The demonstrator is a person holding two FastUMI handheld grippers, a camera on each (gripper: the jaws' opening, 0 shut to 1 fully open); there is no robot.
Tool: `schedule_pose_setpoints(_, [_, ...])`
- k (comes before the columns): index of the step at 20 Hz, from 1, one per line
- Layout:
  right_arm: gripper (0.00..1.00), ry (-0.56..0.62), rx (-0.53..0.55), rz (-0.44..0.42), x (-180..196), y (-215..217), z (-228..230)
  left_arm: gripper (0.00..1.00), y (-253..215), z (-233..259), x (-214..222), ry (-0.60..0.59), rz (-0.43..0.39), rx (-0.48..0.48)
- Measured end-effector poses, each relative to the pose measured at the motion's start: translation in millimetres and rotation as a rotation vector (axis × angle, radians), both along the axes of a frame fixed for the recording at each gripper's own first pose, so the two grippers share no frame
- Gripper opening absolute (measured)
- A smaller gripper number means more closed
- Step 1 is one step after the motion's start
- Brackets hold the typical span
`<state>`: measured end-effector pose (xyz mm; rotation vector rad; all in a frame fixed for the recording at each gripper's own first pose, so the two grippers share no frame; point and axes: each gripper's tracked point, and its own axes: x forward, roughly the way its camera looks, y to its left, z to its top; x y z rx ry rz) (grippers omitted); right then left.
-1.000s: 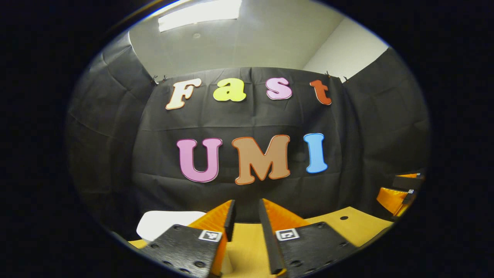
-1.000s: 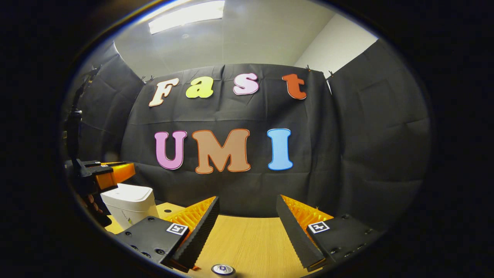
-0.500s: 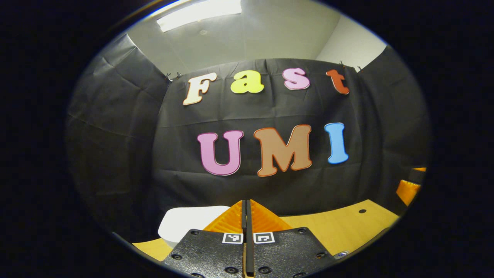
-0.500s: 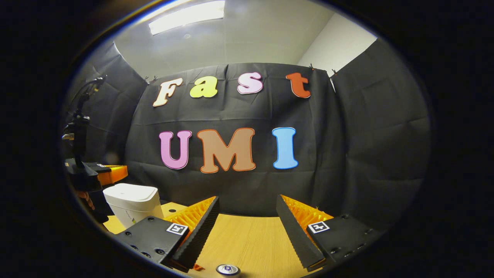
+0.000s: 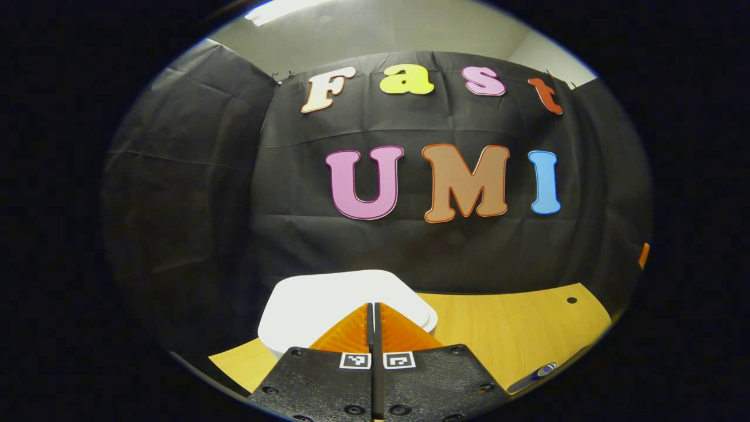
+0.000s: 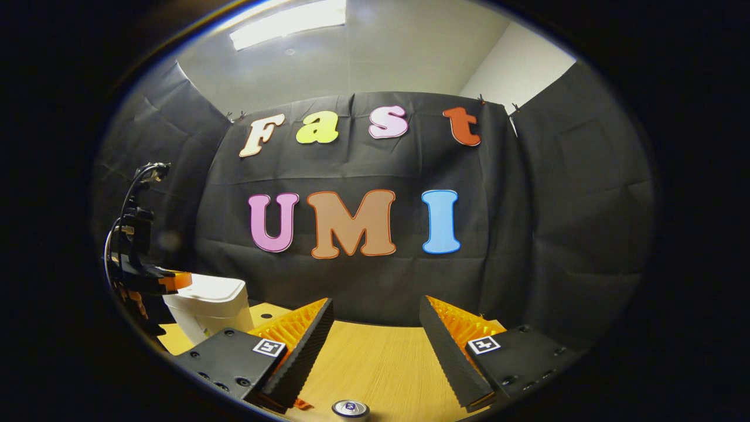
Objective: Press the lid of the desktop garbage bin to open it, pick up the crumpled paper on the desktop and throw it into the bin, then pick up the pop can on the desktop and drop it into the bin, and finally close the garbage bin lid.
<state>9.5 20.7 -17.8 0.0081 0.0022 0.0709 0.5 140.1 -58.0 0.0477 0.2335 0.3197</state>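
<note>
My left tool, pinched closed and empty, hovers low-centre over the bin lid; pressing off-centre could tip the bin.

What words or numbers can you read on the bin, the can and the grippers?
Bin: no text to read.
Pop can: print on its top, too small to read.
Right gripper: square black-and-white markers, patterns, no words.
Left gripper: the same kind of markers, no words.

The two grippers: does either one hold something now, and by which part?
Nothing is held. The left gripper is shut and empty above the bin lid; the right gripper is open.
</note>
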Motion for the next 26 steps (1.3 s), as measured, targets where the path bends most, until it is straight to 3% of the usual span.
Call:
schedule_pose_setpoints(3, [0.97, 0.002, -0.010, 0.015, 2, 5, 1, 0.00, 18, -7, 1, 0.014, 0.041, 0.024])
schedule_pose_setpoints(6, [0.96, -0.017, -0.008, 0.031, 0, 10, 6, 0.00, 38, -36, -7, 0.087, 0.121, -0.016])
schedule_pose_setpoints(8, [0.96, -0.021, -0.005, 0.056, 1, 16, 6, 0.00, 36, -27, -5, 0.024, 0.112, 0.045])
schedule_pose_setpoints(10, [0.95, -0.017, -0.002, 0.062, 1, 16, 5, 0.00, 35, -31, -6, 0.039, 0.098, 0.180])
schedule_pose_setpoints(11, [0.95, -0.010, -0.001, 0.060, 2, 15, 3, 0.00, 38, -31, -5, 0.053, 0.102, 0.190])
schedule_pose_setpoints(14, [0.96, 0.021, -0.007, 0.072, 4, 20, -7, 0.00, 38, -30, -3, 0.001, 0.121, -0.046])
schedule_pose_setpoints(18, [0.97, 0.038, 0.015, 0.080, 7, 22, -9, 0.00, 37, -21, -3, -0.017, 0.079, 0.033])
schedule_pose_setpoints(23, [0.97, 0.036, 0.030, 0.059, 7, 13, -8, 0.00, 34, 0, -3, -0.095, 0.080, -0.053])
schedule_pose_setpoints(26, [0.97, 0.050, 0.034, 0.050, 8, 7, -12, 0.04, 11, 39, 1, -0.195, -0.021, -0.044])
